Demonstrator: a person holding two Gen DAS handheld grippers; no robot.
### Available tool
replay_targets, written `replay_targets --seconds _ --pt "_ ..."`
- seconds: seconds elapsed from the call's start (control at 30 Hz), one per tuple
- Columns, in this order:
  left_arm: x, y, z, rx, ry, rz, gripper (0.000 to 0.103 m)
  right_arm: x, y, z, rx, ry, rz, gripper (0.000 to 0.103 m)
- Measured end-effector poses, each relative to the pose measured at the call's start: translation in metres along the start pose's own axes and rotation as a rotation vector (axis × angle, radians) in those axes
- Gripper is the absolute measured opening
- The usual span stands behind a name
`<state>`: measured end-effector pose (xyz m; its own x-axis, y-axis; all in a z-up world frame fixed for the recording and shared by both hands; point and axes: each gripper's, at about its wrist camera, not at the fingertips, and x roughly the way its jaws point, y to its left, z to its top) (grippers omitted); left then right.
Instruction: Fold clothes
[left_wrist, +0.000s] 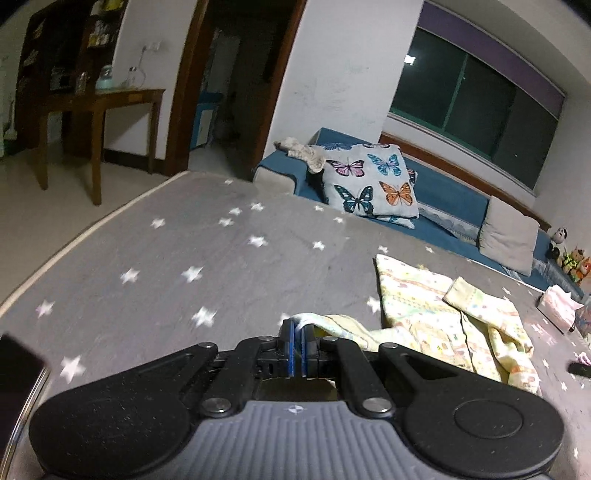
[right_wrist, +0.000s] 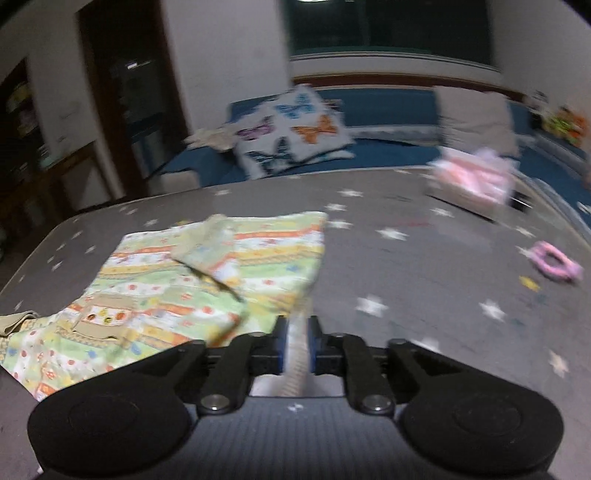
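Over grey star-printed bedding, left claw pinches garment.

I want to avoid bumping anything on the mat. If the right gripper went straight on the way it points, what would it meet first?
Most likely the bare grey star-print mat just beyond the right gripper, right of the patterned garment, since it points downward. The pink tissue pack lies farther off to the right, though blur makes depth uncertain.
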<state>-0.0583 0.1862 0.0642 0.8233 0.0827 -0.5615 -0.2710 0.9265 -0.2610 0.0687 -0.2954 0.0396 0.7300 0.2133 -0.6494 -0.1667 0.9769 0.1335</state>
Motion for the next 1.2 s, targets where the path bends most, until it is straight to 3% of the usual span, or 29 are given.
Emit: replay_targets --seconds 0.07,0.33,0.43,0.47,0.5,0.6,0.9,1.07,1.1,1.2 --pt "-0.004 0.008 -0.003 -0.015 -0.001 0.014 0.004 0.017 0.019 0.007 -0.053 0.014 0.025 0.044" --pt "0.009 0.018 -0.008 0.002 0.039 0.062 0.004 0.087 0.078 0.018 -0.184 0.098 0.061 0.044" --pt "0.017 0.020 -0.010 0.003 0.057 0.076 0.004 0.104 0.085 0.017 -0.196 0.110 0.045 0.030" --pt "0.020 0.021 -0.010 0.003 0.063 0.081 0.004 0.104 0.084 0.017 -0.185 0.106 0.040 0.011" --pt "0.023 0.021 -0.011 0.005 0.068 0.086 0.004 0.105 0.082 0.017 -0.174 0.101 0.034 0.007" --pt "0.027 0.021 -0.013 0.018 0.074 0.102 0.004 0.087 0.063 0.021 -0.090 0.051 0.021 0.004" --pt "0.035 0.021 -0.021 0.023 0.092 0.112 0.004 -0.019 -0.024 0.010 0.077 -0.071 -0.152 0.004" --pt "0.037 0.017 -0.029 0.048 0.121 0.123 0.008 -0.052 -0.078 -0.046 0.238 -0.008 -0.213 0.010" --pt "0.037 0.016 -0.031 0.054 0.126 0.126 0.008 -0.053 -0.083 -0.055 0.248 0.009 -0.233 0.015" --pt "0.037 0.013 -0.033 0.072 0.139 0.137 0.010 -0.057 -0.093 -0.081 0.257 0.042 -0.273 0.016"
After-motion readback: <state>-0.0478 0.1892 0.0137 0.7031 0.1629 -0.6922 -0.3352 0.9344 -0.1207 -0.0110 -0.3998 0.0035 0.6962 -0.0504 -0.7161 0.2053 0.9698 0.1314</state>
